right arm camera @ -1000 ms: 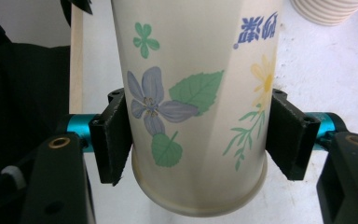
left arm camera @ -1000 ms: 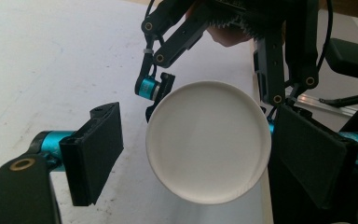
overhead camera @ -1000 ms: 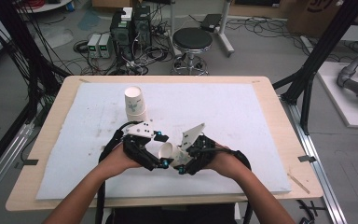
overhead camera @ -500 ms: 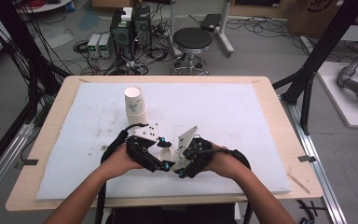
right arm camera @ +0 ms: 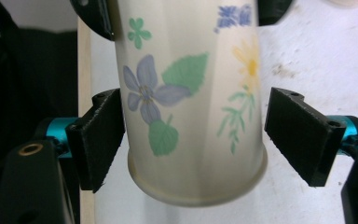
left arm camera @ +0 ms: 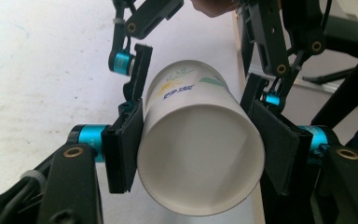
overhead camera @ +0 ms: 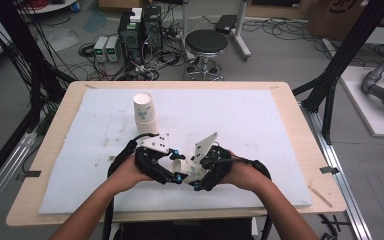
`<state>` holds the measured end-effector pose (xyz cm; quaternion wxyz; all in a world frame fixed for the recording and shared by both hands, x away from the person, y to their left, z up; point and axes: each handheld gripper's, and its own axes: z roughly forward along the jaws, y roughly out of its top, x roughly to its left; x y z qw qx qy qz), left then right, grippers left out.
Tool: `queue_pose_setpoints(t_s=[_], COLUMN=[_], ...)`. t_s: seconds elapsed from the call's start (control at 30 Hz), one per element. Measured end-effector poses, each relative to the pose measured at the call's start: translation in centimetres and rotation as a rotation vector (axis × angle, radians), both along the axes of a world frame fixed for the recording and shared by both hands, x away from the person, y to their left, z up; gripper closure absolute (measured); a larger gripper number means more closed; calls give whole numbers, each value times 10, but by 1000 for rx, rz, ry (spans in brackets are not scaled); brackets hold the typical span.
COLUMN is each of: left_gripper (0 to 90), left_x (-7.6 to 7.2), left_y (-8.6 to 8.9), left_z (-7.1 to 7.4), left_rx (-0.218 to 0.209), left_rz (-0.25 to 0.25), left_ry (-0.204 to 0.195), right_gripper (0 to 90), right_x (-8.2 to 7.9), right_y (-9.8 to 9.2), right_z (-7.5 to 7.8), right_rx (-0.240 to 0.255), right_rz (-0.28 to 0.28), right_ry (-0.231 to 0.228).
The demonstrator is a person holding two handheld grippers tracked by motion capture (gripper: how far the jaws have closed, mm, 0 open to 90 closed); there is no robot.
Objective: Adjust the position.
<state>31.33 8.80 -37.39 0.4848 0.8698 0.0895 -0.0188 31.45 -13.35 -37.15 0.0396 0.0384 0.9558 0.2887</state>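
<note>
A white paper cup (overhead camera: pixel 179 166) printed with flowers lies on its side in the air between both hands, low over the white mat (overhead camera: pixel 260 125). My left gripper (left arm camera: pixel 200 154) has just been closing its jaws and is now shut on the cup (left arm camera: pixel 200 158) near its open mouth, one pad pressed on each side. My right gripper (right arm camera: pixel 193 140) sits at the base end of the cup (right arm camera: pixel 186 102); its left pad touches the wall and its right pad is right at it. In the high view the left gripper (overhead camera: pixel 167 170) and right gripper (overhead camera: pixel 200 176) face each other.
A stack of matching paper cups (overhead camera: pixel 144 111) stands upright on the mat behind the left hand. The mat covers a wooden table (overhead camera: pixel 290 105). Beyond the table's far edge are a stool (overhead camera: pixel 206 45) and floor cables.
The left gripper's jaws have closed from wide apart onto the cup. Both hands and the cup have stayed where they were.
</note>
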Motion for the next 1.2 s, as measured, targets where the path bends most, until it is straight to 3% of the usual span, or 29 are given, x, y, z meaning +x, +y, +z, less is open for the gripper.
queue_pose_setpoints(t_s=[0.13, 0.17, 0.2, 0.27, 0.3, 0.33, 0.37, 0.4, 0.47, 0.5, 0.53, 0.57, 0.6, 0.63, 0.7, 0.73, 0.77, 0.97, 1.2], left_gripper=[370, 371, 371, 370, 371, 371, 371, 371, 371, 371, 371, 371, 370, 370, 370, 370, 370, 370, 370], left_x=[-1, -1, -1, -1, -1, -1, -2, -2, -2, -3, -3, -4, -4, -5, -6, -6, -6, -7, -8], left_y=[7, 9, 10, 13, 17, 17, 19, 19, 22, 23, 24, 26, 26, 28, 29, 29, 29, 29, 30], left_z=[-1, -1, -2, -4, -6, -6, -7, -7, -8, -9, -10, -11, -11, -11, -12, -12, -12, -14, -14], left_rx=[-39, -53, -67, -90, -119, -119, -153, -153, -176, -185, -198, -215, -215, -242, -252, -252, -258, -310, -331], left_rz=[21, 27, 35, 50, 65, 65, 76, 76, 83, 86, 87, 99, 99, 102, 106, 106, 105, 112, 113], left_ry=[0, 3, 5, 4, 8, 8, 14, 14, 11, 8, 10, 6, 6, 7, 0, 0, -7, -33, -40], right_gripper=[201, 201, 201, 201, 201, 201, 201, 201, 201, 201, 201, 201, 201, 201, 201, 201, 201, 201, 202], right_x=[1, 1, 1, 0, -1, -1, -2, -2, -5, -5, -5, -7, -7, -9, -11, -11, -13, -21, -23], right_y=[-8, -14, -14, -22, -25, -25, -30, -30, -38, -38, -41, -48, -48, -53, -59, -59, -63, -70, -75], right_z=[3, 4, 4, 5, 5, 5, 5, 5, 4, 4, 3, 0, 0, -4, -8, -8, -12, -20, -32], right_rx=[59, 103, 103, 156, 176, 176, 211, 211, 285, 285, 317, 387, 387, 442, 476, 476, 506, 581, 597], right_rz=[-32, -57, -57, -72, -72, -72, -79, -79, -108, -108, -120, -152, -152, -177, -205, -205, -233, -238, -236], right_ry=[8, 25, 25, 38, 34, 34, 21, 21, 14, 14, 20, 17, 17, 13, -17, -17, -34, -60, -50])
